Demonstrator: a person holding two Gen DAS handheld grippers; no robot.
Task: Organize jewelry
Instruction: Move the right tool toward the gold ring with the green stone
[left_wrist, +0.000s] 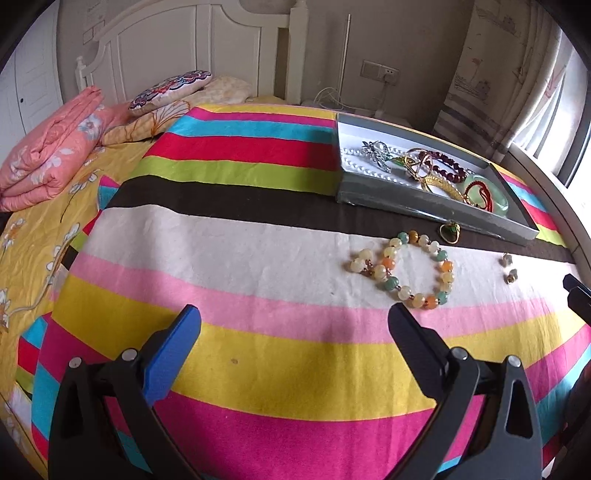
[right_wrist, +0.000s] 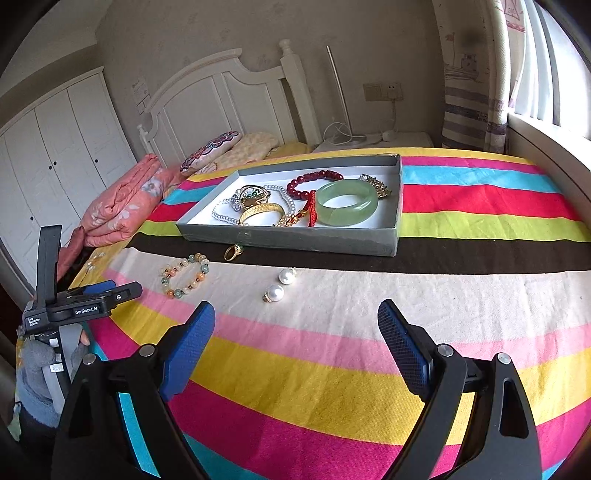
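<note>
A grey tray (left_wrist: 413, 199) (right_wrist: 284, 238) on the striped cloth holds a green jade bangle (right_wrist: 347, 201), a red bead bracelet (right_wrist: 314, 181), a gold bangle (right_wrist: 260, 214), a pearl string (left_wrist: 364, 168) and other pieces. On the cloth in front of it lie a multicolour bead bracelet (left_wrist: 406, 269) (right_wrist: 184, 275), a gold ring (left_wrist: 450, 232) (right_wrist: 233, 252) and two pearl earrings (right_wrist: 280, 285) (left_wrist: 509, 267). My left gripper (left_wrist: 295, 325) is open and empty, just short of the bead bracelet. My right gripper (right_wrist: 295, 317) is open and empty, just short of the pearl earrings.
The striped cloth (left_wrist: 240, 258) covers a bed. A folded pink quilt (left_wrist: 51, 155) and pillows (left_wrist: 173, 88) lie at the left by the white headboard. A window ledge (right_wrist: 546, 147) runs along the right. The left gripper's body (right_wrist: 74, 306) shows at the right view's left edge.
</note>
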